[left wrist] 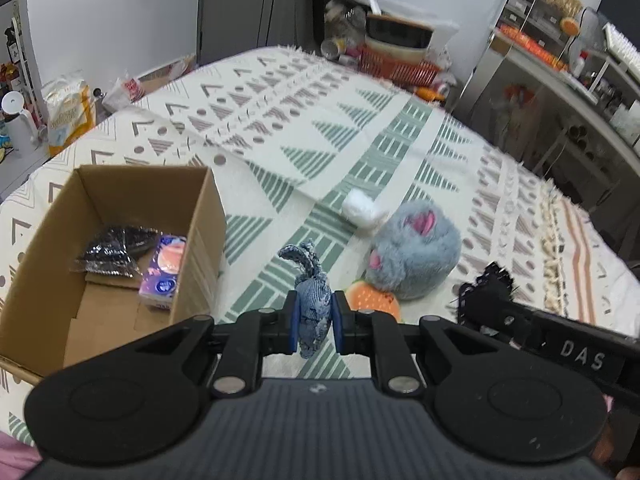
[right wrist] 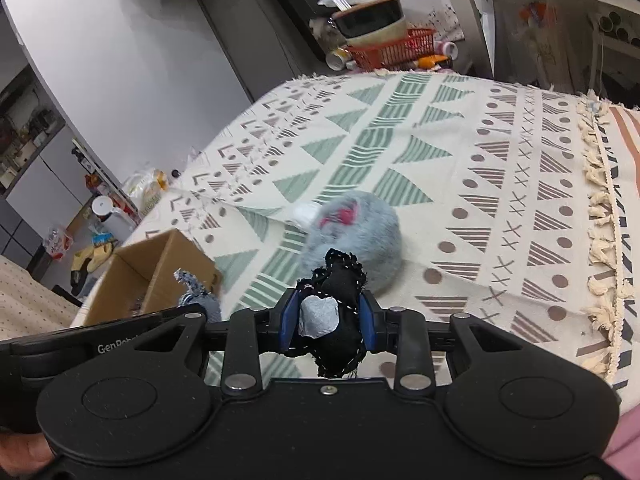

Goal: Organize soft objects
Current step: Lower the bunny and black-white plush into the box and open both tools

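Two soft pieces held: we have one in each gripper, both raised above the bed.
Blue denim piece (left wrist: pixel 313 304): pinched between the blue pads of our left gripper (left wrist: pixel 314 322), its frayed tail curling upward past the fingertips; it also shows at the left edge of the right wrist view (right wrist: pixel 196 294), just beside the box.
Black fabric piece (right wrist: pixel 340 312): clamped in our right gripper (right wrist: pixel 328 320), with a grey patch on its near face and pale stitching along the ragged edges; from the left wrist view it appears as a dark frilled bundle (left wrist: pixel 486 292) at the tip of the other tool.
Grey plush toy (left wrist: pixel 412 254): lying on the bedspread beyond both grippers, pink ears showing, apart from either tool.
Orange dotted item (left wrist: pixel 372 300): on the bedspread, touching the near side of the plush; we cannot tell what it is.
White bundle (left wrist: pixel 360 208): resting against the far side of the plush.
Cardboard box (left wrist: pixel 200 240): open, on the left part of the bed, near our left gripper.
Box contents: a dark crinkled packet (left wrist: pixel 116 250) and a purple tissue pack (left wrist: pixel 164 276), side by side on the bottom.
Bedspread (left wrist: pixel 360 120): cream with green and brown triangles, stripes and dots, tasselled along one edge.
Beyond the bed: a red basket (right wrist: pixel 394 54) with stacked bowls, and cluttered shelves.
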Demonstrator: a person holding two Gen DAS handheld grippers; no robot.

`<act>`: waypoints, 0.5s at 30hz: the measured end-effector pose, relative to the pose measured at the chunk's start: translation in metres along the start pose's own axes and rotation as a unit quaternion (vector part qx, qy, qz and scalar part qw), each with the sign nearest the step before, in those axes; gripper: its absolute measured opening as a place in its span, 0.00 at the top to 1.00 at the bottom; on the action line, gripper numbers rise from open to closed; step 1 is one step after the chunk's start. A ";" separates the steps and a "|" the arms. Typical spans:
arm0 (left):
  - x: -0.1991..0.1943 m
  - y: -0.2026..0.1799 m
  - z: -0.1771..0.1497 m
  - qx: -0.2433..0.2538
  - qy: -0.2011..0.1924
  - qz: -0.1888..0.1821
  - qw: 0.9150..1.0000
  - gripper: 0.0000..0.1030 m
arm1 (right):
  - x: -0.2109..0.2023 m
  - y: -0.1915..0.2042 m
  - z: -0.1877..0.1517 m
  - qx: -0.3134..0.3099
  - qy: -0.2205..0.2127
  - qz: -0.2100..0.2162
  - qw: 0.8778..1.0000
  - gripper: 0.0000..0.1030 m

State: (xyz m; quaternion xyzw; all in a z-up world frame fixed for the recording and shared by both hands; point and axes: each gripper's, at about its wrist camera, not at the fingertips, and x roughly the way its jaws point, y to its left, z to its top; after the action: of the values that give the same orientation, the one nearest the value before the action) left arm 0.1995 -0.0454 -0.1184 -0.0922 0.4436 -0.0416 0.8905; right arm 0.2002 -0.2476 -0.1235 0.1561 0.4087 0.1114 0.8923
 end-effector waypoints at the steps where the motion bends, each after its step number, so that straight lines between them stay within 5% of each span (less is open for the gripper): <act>1: -0.003 0.002 0.001 -0.004 -0.003 -0.004 1.000 0.85 | -0.002 0.004 0.000 0.000 -0.002 0.001 1.000 0.69; 15: -0.033 0.052 0.012 -0.071 -0.043 -0.019 0.996 0.85 | -0.009 0.062 0.002 -0.009 -0.029 0.009 0.999 0.69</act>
State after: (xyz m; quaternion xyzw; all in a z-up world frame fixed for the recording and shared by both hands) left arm 0.1886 0.0122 -0.0958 -0.1655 0.4047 -0.0231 0.8991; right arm 0.1916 -0.1933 -0.0936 0.1545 0.3800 0.1183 0.9043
